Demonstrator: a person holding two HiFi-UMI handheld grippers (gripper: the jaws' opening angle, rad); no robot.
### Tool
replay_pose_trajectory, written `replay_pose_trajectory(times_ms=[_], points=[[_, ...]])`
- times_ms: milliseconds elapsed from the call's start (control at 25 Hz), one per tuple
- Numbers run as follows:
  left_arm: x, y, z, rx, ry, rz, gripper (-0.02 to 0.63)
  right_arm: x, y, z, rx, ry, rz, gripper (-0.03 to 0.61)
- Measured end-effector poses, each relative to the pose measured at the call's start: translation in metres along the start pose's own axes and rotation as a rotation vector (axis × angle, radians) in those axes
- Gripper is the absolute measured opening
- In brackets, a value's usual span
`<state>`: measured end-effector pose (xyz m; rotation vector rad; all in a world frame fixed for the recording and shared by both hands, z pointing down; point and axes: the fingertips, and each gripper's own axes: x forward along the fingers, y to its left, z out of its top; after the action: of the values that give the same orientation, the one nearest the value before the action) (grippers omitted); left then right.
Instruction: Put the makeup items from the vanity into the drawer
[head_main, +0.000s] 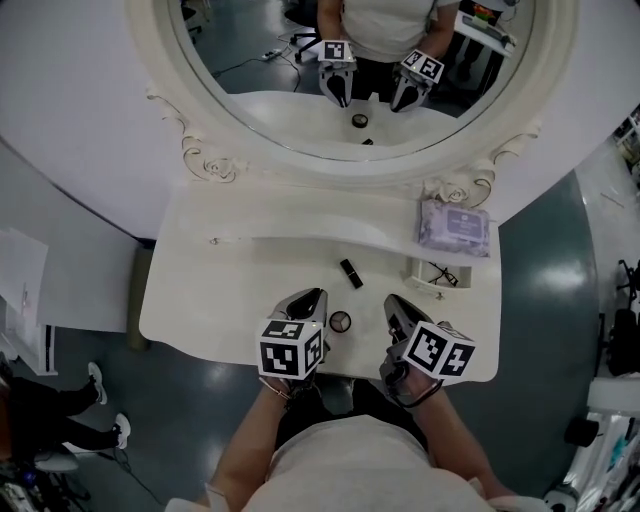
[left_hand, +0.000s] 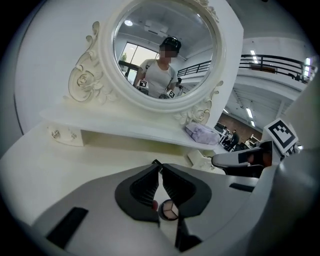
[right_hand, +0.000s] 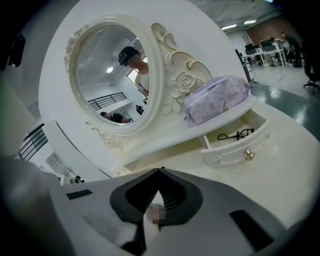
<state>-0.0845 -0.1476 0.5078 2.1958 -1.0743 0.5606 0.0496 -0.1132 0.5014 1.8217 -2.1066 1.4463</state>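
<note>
Compact (head_main: 340, 321) first: seen from overhead, the little round case lies near the front edge of the vanity top (head_main: 200, 300), in the gap between the two grippers. It sits just to the right of the left gripper (head_main: 318, 294) and a shade nearer the person than its tips, while the right gripper (head_main: 392, 300) stands slightly further off on the other side. A black lipstick (head_main: 350, 271) lies just beyond, towards the middle of the top, its long axis slanting from back-left to front-right. The open drawer (head_main: 425, 285) is at the right end under the shelf, nearer the right gripper, with a purple pouch (head_main: 455, 225) on the shelf above it. In the left gripper view the jaws are clenched tip to tip on nothing. The compact shows through the gap behind the tips, lying on the top beneath them rather than between the pads, so I judge the jaws must part and draw back over it. In the right gripper view the jaws are likewise pressed together and empty, and the drawer lies ahead to the right.
</note>
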Motion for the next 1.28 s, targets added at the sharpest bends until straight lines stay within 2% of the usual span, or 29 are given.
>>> replay_pose_trajectory(times_ms=[200, 360, 640, 800, 1280], points=[[0.009, -0.008, -0.026, -0.017, 0.054, -0.072, 0.085, 0.002, -0.016, -0.019, 0.025, 0.032, -0.043, 0.017], [0.011, -0.018, -0.051, 0.016, 0.101, -0.116, 0.123, -0.001, -0.025, -0.038, 0.055, 0.065, -0.073, 0.017], [0.021, -0.022, -0.079, 0.045, 0.15, -0.138, 0.18, 0.0, -0.043, -0.06, 0.084, 0.084, -0.121, 0.017], [0.026, -0.027, -0.089, 0.116, 0.189, -0.141, 0.221, -0.004, -0.049, -0.068, 0.097, 0.087, -0.145, 0.017], [0.04, -0.028, -0.108, 0.15, 0.266, -0.097, 0.227, -0.005, -0.049, -0.079, 0.138, 0.073, -0.136, 0.017]])
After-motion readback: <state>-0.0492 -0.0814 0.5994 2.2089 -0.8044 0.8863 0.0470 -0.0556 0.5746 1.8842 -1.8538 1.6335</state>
